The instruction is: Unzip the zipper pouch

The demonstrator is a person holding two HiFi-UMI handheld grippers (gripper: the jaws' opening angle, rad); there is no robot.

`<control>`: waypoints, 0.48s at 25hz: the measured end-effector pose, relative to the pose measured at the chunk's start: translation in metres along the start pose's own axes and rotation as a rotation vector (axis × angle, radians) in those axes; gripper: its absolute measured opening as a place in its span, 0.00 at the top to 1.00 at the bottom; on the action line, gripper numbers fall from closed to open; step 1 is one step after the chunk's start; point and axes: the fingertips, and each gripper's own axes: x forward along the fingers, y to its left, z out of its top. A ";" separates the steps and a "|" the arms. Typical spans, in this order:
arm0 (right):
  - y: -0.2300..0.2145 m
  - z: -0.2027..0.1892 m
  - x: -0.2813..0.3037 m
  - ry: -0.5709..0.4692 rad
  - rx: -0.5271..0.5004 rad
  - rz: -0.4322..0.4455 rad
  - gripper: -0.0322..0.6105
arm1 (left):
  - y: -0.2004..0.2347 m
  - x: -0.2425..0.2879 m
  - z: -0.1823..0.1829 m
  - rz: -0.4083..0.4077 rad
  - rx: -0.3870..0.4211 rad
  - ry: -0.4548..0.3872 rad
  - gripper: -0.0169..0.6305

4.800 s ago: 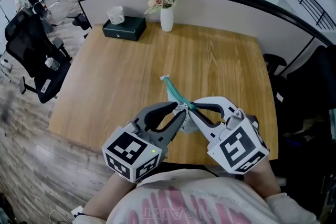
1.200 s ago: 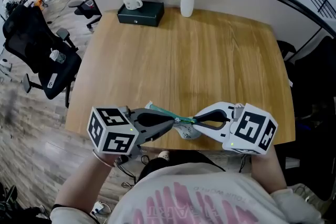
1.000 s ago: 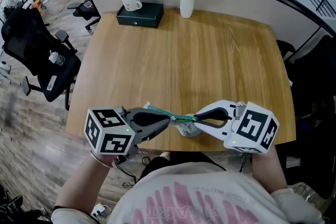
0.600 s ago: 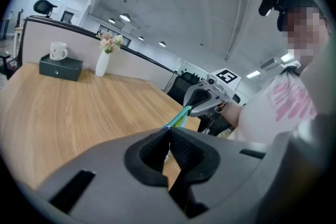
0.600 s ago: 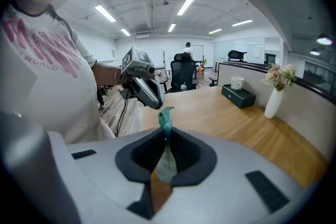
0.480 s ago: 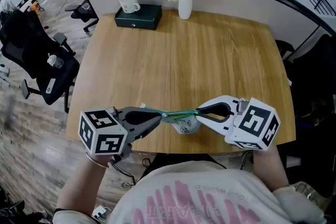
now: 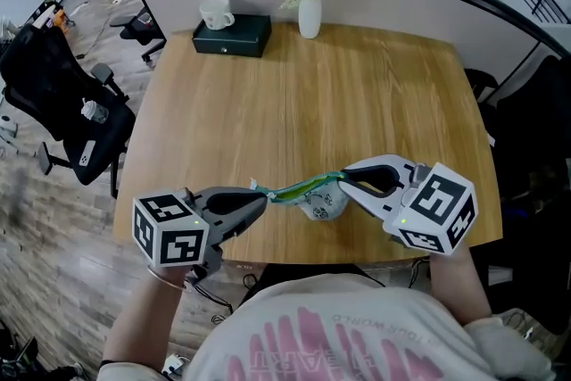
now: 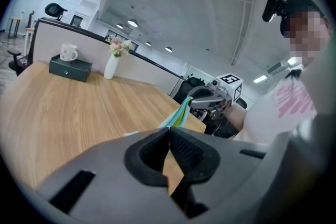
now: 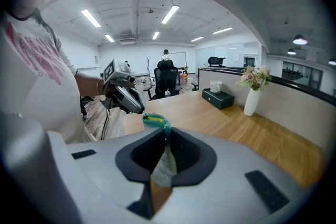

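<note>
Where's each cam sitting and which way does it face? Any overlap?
Head view: on the person's head, looking steeply down at the table; shows the left gripper, right gripper and shirt.
Left gripper view: on the left gripper, looking along its jaws toward the right gripper and the person's shirt.
Right gripper view: on the right gripper, looking along its jaws toward the left gripper; shirt at left.
Shared: all three show the pouch held between both grippers, and the vase.
</note>
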 end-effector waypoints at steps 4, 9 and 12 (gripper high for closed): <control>-0.007 0.002 -0.008 -0.024 0.017 -0.047 0.90 | -0.005 0.003 0.000 -0.008 -0.001 -0.006 0.96; -0.015 0.004 -0.019 -0.060 0.047 -0.120 0.90 | -0.009 0.002 0.003 -0.007 0.011 -0.008 0.96; -0.019 0.006 -0.022 -0.074 0.056 -0.145 0.90 | -0.012 0.005 0.003 -0.017 0.016 -0.005 0.96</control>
